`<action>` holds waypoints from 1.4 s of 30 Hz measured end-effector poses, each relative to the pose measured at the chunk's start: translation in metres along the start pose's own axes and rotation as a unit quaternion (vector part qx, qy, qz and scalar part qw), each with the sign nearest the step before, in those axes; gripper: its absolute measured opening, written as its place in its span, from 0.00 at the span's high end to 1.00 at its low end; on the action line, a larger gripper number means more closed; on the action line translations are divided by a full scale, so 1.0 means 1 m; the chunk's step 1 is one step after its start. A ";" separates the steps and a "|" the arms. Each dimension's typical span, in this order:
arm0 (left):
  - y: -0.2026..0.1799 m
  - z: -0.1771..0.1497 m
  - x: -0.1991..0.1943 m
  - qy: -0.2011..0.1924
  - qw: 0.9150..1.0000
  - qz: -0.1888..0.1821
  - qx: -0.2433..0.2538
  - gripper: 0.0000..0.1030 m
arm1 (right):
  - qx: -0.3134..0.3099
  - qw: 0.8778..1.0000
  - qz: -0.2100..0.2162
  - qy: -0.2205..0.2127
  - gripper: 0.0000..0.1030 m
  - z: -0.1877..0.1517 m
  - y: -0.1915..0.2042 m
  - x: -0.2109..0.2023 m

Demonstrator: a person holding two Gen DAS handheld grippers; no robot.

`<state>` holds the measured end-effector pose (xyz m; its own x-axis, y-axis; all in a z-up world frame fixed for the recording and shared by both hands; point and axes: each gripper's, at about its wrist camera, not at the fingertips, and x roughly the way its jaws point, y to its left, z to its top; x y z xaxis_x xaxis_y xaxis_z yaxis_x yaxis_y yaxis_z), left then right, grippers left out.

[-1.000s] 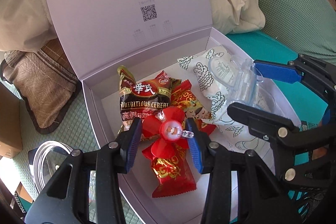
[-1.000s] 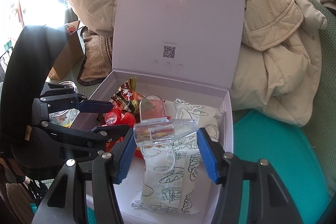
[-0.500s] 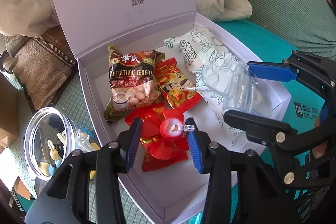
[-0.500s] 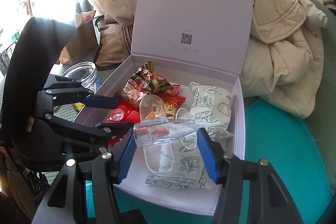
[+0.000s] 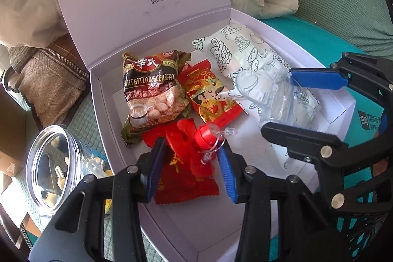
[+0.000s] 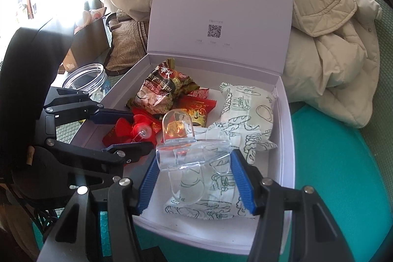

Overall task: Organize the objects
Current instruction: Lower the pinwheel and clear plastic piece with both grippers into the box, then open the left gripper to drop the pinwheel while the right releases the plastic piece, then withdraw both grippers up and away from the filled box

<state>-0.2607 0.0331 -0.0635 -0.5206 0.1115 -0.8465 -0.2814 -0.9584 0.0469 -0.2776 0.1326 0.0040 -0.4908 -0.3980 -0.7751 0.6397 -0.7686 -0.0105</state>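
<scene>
Above the box (image 5: 343,104), the left gripper (image 5: 190,158) grips a red toy (image 5: 194,146), the right gripper (image 6: 195,173) a clear stand (image 6: 186,151); best lower both gently.

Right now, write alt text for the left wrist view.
Left tongs grip a red toy fan over an open white gift box of snack packets; right tongs hold a clear plastic clip. A clear jar stands beside the box.

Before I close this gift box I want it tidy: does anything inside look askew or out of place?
Yes. The snack packets are heaped crookedly: the cereal bag overlaps the red packet, with another red packet skewed below. The patterned pouch lies diagonally. Both grippers hold items above the box: a red ornament and a clear plastic piece.
</scene>
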 end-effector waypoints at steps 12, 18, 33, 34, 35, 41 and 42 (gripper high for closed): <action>0.002 0.004 0.007 -0.009 1.000 -0.008 -0.022 0.60 | 0.005 1.000 -0.002 -0.019 0.42 0.000 -0.005 0.002; 0.006 0.004 0.005 -0.006 0.999 -0.026 -0.045 0.58 | 0.024 1.000 0.003 -0.015 0.37 0.002 -0.009 -0.001; 0.016 -0.007 -0.017 -0.034 0.996 -0.022 -0.079 0.50 | 0.064 0.997 0.014 -0.029 0.25 -0.001 -0.009 -0.014; 0.016 -0.007 -0.019 -0.038 0.996 -0.020 -0.080 0.50 | 0.066 0.997 0.013 -0.030 0.23 -0.001 -0.009 -0.014; 0.018 -0.008 -0.022 -0.040 0.996 -0.017 -0.081 0.49 | 0.069 0.997 0.011 -0.030 0.19 -0.001 -0.011 -0.015; 0.024 -0.010 -0.032 -0.054 0.994 -0.013 -0.099 0.42 | 0.080 0.996 0.010 -0.026 0.16 -0.002 -0.012 -0.016; 0.024 -0.010 -0.033 -0.056 0.993 -0.013 -0.101 0.41 | 0.079 0.996 0.009 -0.027 0.16 -0.001 -0.011 -0.017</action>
<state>-0.2423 0.0033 -0.0400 -0.6044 0.1547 -0.7815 -0.1349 -0.9867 -0.0910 -0.2753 0.1486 0.0166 -0.5139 -0.4355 -0.7391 0.5491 -0.8289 0.1067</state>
